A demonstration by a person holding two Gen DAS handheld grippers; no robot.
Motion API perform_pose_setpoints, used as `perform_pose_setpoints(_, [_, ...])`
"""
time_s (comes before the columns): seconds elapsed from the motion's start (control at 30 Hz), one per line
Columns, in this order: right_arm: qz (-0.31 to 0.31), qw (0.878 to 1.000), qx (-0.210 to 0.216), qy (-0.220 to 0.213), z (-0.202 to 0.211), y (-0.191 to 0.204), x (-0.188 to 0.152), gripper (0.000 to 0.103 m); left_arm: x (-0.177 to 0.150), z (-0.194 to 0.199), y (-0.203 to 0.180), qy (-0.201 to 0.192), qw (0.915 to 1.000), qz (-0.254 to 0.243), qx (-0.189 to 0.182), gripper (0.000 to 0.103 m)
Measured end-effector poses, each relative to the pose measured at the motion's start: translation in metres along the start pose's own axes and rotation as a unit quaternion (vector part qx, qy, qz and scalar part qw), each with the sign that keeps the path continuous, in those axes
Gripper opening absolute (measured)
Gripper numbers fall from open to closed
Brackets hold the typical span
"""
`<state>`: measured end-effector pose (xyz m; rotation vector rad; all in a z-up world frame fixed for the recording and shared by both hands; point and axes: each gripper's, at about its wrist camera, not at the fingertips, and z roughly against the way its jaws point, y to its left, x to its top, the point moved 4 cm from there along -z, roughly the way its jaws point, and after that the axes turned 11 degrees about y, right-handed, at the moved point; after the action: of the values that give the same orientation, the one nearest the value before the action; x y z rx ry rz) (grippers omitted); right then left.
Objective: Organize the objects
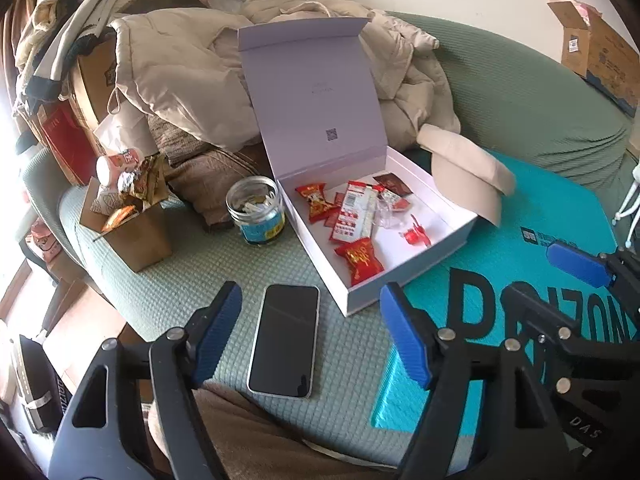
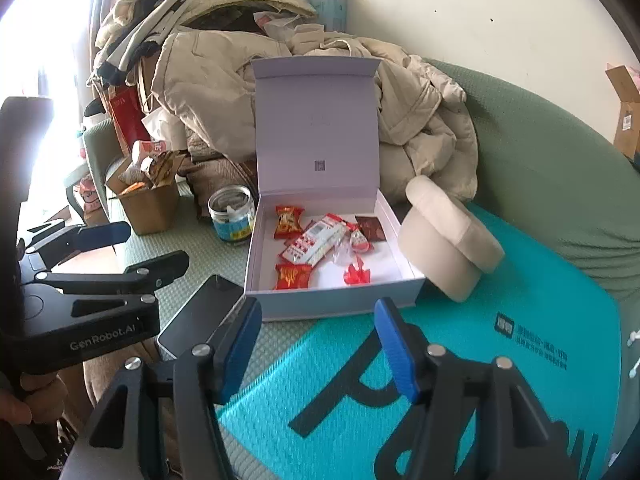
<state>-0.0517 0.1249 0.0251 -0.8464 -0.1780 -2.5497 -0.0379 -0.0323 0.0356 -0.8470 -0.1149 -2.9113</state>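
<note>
The left gripper (image 1: 310,330) hangs with its fingers spread wide and empty above a dark phone (image 1: 285,340) lying flat on the green sofa cushion (image 1: 192,292). The right gripper (image 2: 318,340) is also spread and empty, over a teal bag (image 2: 460,344). Beyond them the white box (image 2: 332,304) stands with its lid up, red snack packets (image 2: 294,276) inside, a jar (image 1: 256,210) just left of it and a beige cap (image 2: 448,240) touching its right side.

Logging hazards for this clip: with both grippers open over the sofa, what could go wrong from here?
1. The phone lies flat on the soft sofa cover between the left gripper fingers; the pads may slide off its thin edges.
2. The open box lid stands upright, apparently against the heaped jackets; a nudge could drop it shut on the snacks.
3. The glass jar stands uncapped close to the box; a bump might tip it.
</note>
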Motion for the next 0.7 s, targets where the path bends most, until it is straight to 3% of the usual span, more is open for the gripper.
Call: perform_pose_setpoints(0.7, [-0.002,1.000,-0.003,0.021,0.002,-0.002,-0.055,0.061,-0.043,-0.003,-0.016,0.016,0.9998,-0.002,0.010,0.074])
